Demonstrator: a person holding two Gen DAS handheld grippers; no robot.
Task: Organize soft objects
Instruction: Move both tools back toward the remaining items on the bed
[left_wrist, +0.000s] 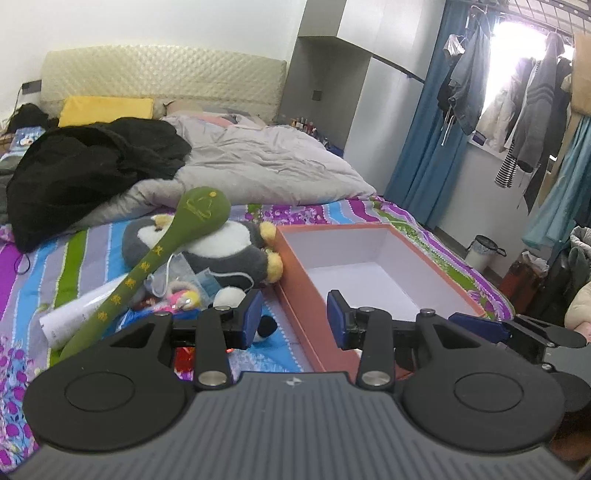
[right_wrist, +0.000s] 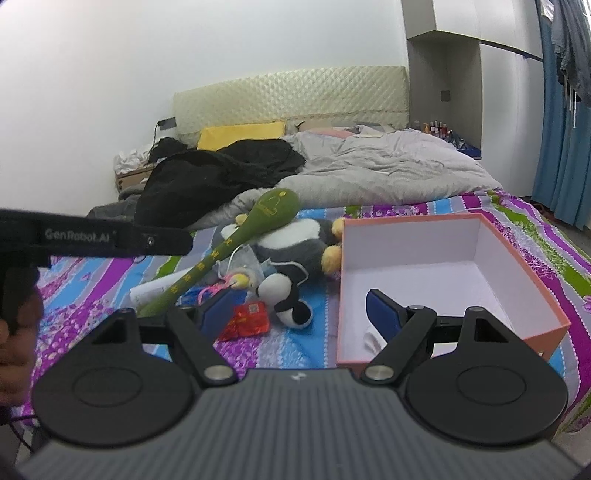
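Observation:
A pile of soft toys lies on the striped bedsheet: a long green plush mallet (left_wrist: 205, 210) (right_wrist: 277, 208) leaning across a grey and white penguin plush (left_wrist: 229, 251) (right_wrist: 295, 236), with a small panda plush (right_wrist: 284, 295) (left_wrist: 229, 295) and a face mask (right_wrist: 251, 266) in front. To their right stands an open orange box (left_wrist: 295, 266) (right_wrist: 443, 240) with a white inside. My left gripper (left_wrist: 295, 319) is open over the box's near left corner, holding nothing. My right gripper (right_wrist: 301, 314) is wide open, one pad over the toys, the other over the box.
A red packet (right_wrist: 245, 319) and a white paper roll (left_wrist: 74, 317) lie by the toys. Behind are a grey duvet (left_wrist: 266, 166), black clothing (left_wrist: 92, 166) and a yellow pillow (left_wrist: 105, 109). Blue curtain (left_wrist: 428, 147), hanging clothes and a bin (left_wrist: 484, 251) stand right of the bed.

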